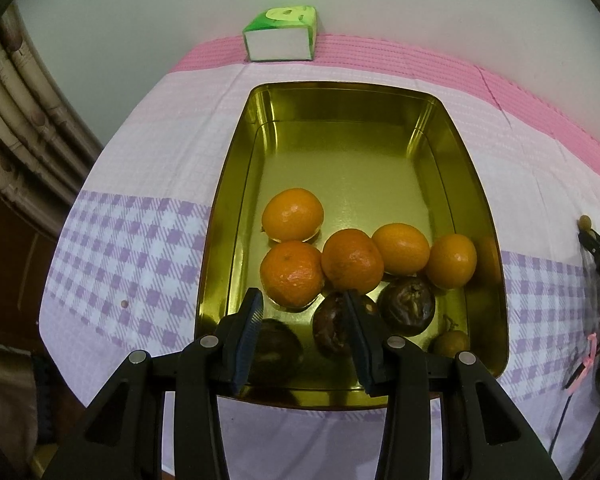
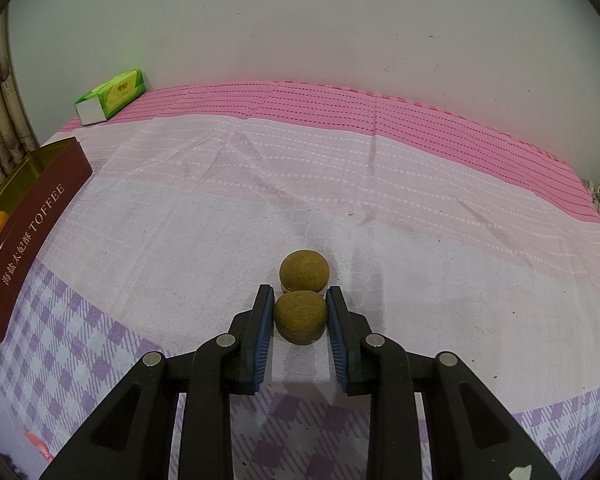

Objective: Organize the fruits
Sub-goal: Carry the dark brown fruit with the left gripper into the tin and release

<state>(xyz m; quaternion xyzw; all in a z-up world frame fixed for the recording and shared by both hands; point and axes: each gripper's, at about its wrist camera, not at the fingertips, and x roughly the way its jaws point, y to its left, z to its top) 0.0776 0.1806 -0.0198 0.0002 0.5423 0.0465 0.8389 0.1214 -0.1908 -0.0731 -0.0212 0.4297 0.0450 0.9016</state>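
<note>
The right hand-held gripper (image 2: 300, 312) has its two blue-padded fingers closed against the sides of a small, round, brownish-green rough-skinned fruit (image 2: 300, 316), which looks to sit on the checked lilac-and-pink cloth (image 2: 340, 208) covering the tabletop. A second fruit of the same kind (image 2: 304, 271) lies just beyond it, touching or nearly touching. These two appear to be the only fruits left outside the container in these views.

The left hand-held gripper (image 1: 304, 320) hangs over the near end of the rectangular gold-lined metal tin (image 1: 228, 208) with nothing between its pads; the gap looks moderate, yet this is about as narrow as it goes. Directly below and beyond it, three dark wrinkled round fruits (image 1: 408, 306) and one small brownish-green fruit (image 1: 452, 342) crowd the near end. Past them sit five glossy orange mandarins (image 1: 352, 260), four in a row and one behind. The far half of the tin is bare.

Judged from this, most of the sorting is done: nine fruits are in, two remain, and one of those is already gripped. The tin's maroon outer wall (image 2: 32, 240), lettered TOFFEE, stands well to the left of the right gripper. Farthest back, a green-and-white tissue pack (image 1: 282, 34) rests against the wall.
</note>
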